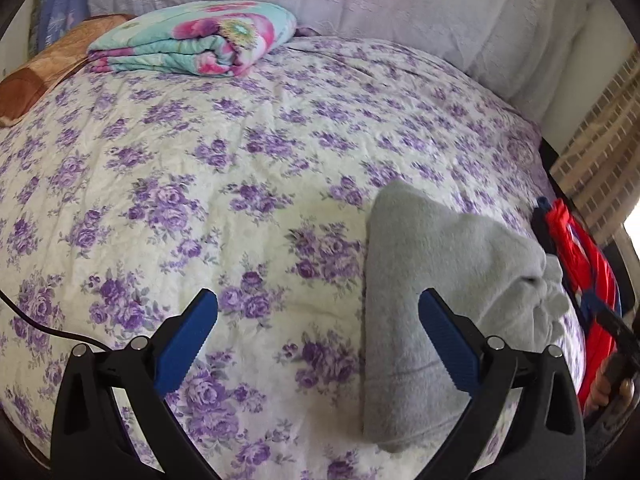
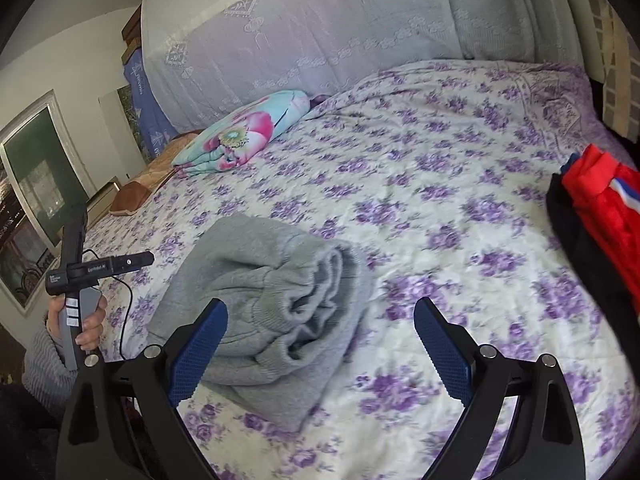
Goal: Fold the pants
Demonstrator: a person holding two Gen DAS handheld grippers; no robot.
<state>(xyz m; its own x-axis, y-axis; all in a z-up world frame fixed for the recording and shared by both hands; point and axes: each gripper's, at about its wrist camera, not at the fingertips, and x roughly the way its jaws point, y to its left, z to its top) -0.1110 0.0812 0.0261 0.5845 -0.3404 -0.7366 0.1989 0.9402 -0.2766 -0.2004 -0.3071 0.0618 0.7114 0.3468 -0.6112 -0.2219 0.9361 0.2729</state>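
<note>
Across the bed [image 2: 460,208], a quilt printed with purple flowers covers everything, and a lace-draped bank of cushions [image 2: 320,28] rises along the far edge. A folded floral blanket [image 1: 192,46] lies near the far left corner, beside a brown pillow [image 1: 40,76]. At the right edge sits a red and black garment [image 2: 600,216].

Close to the near edge, toward the right, the grey pants [image 2: 264,304] lie as a compact folded bundle on the quilt, with their ribbed hems stacked toward the right claw.

Both claws hang over the bed holding nothing. The left claw [image 1: 318,338] is spread wide, with the bundle under its right finger. The right claw [image 2: 320,344] is spread too, its left finger over the bundle's near side.

By my reading the folding is finished or nearly so, and this is the release. What remains, if anything, calls for a light press to flatten the bundle or a tidy of the loose hems.

Only the right wrist view shows the stacked hems, along with the person's hand [image 2: 86,320] on the left gripper's handle and a window at far left. The left wrist view shows the bundle's smooth folded side instead, plus fingers on the other handle at its lower right margin.
</note>
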